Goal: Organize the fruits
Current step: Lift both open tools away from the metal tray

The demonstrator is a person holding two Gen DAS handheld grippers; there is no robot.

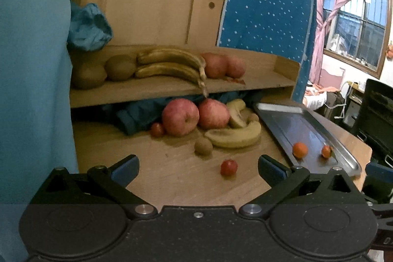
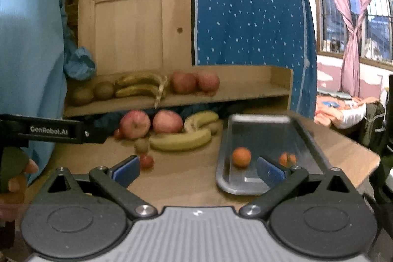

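Loose fruit lies on the wooden table (image 1: 172,178), heaped under the front edge of a low wooden shelf (image 1: 157,90); two red apples (image 1: 180,116) sit side by side, touching, with a small red tomato (image 1: 157,130) just left of them. Right of the apples lie yellow bananas (image 1: 235,136), curved and overlapping; a kiwi (image 1: 203,145) sits just in front of them, and a second tomato (image 1: 228,167) lies alone nearer the camera. A crumpled dark blue cloth (image 1: 137,112) is tucked under the shelf behind the apples.

On the shelf, left to right: two kiwis (image 1: 120,67), a bunch of browned bananas (image 1: 172,65) whose stem hangs over the front edge, then two more red apples (image 1: 223,65); a light blue cloth (image 1: 88,27) is bunched at the shelf's left end.

A metal tray (image 2: 245,188) lies on the table right of the pile; it holds two small oranges (image 2: 241,157), apart from each other, one partly hidden behind a blue pad in the right wrist view.

Left gripper (image 1: 199,165): jaws spread wide, nothing between them, above bare table short of the pile. Right gripper (image 2: 197,170): jaws also wide, empty, straddling the tray's near left corner in its own view. The person's hand (image 2: 17,178) shows at the left edge of the right wrist view.
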